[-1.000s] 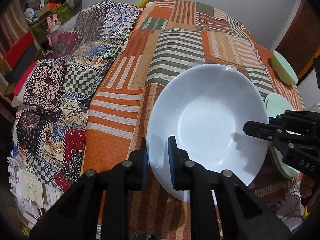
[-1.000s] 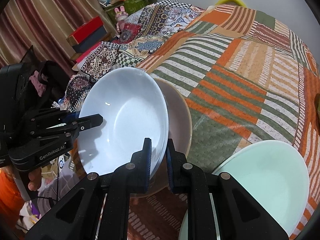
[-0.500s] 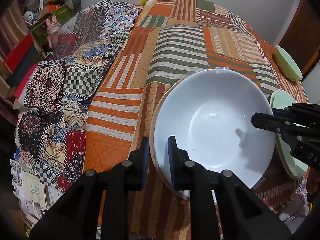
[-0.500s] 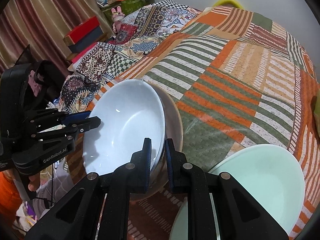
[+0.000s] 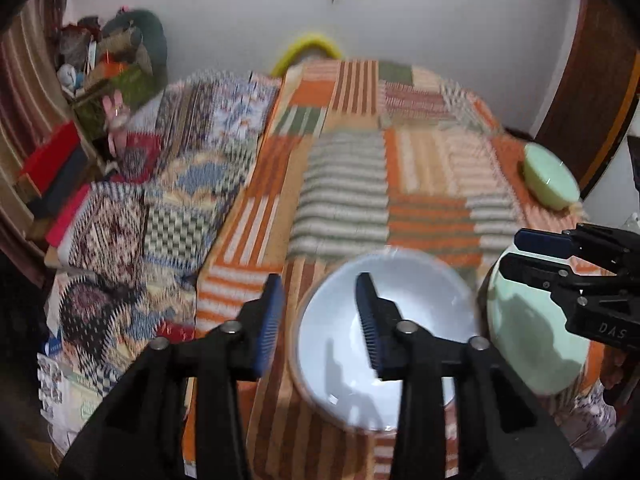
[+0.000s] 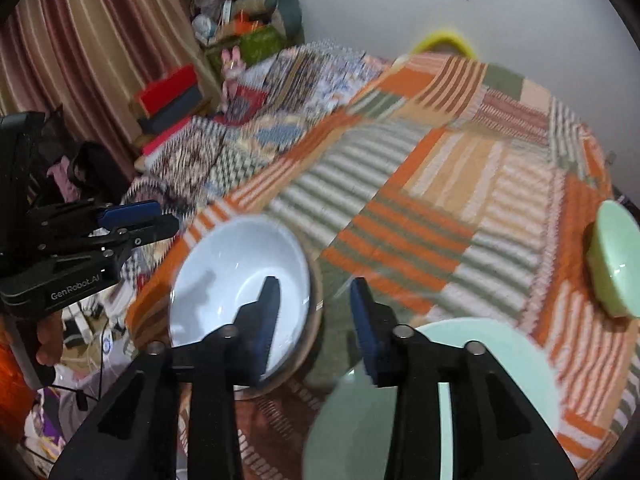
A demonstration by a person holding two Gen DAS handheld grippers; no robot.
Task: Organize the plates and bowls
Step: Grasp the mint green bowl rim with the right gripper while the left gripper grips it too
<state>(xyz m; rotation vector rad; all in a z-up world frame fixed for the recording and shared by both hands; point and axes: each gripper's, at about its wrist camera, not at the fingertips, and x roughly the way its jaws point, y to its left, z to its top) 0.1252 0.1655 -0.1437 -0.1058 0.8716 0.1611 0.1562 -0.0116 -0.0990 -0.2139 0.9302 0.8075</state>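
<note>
Left wrist view: the left gripper [image 5: 320,312] has its jaws spread wide and holds nothing. Below it the white bowl [image 5: 384,340] sits near the front edge of the patchwork-covered table [image 5: 352,184], nested in a tan dish whose rim [image 5: 294,352] shows only as a thin arc on the bowl's left side. Just beside the white bowl, towards the front right corner, lies a large mint-green plate [image 5: 532,332]. The right gripper [image 5: 520,252] reaches in over it from the right, jaws parted and empty. A small mint-green bowl [image 5: 550,178] stands alone at the right edge, well apart from the others. The picture is blurred, so fine detail is uncertain.

Right wrist view: the right gripper [image 6: 314,316] is also spread open and empty, above the gap between the white bowl [image 6: 236,276] and the mint-green plate [image 6: 440,392]. The tan dish [image 6: 316,320] peeks out along the white bowl's right rim. The left gripper [image 6: 160,216] hovers beyond the bowl's left side, jaws apart. The small mint-green bowl [image 6: 616,260] rests tilted at the right edge of the table [image 6: 440,184].

Judging by this, one stacking step looks finished: the white bowl is set in the tan dish and released. The green plate and the far green bowl probably remain to be gathered.
</note>
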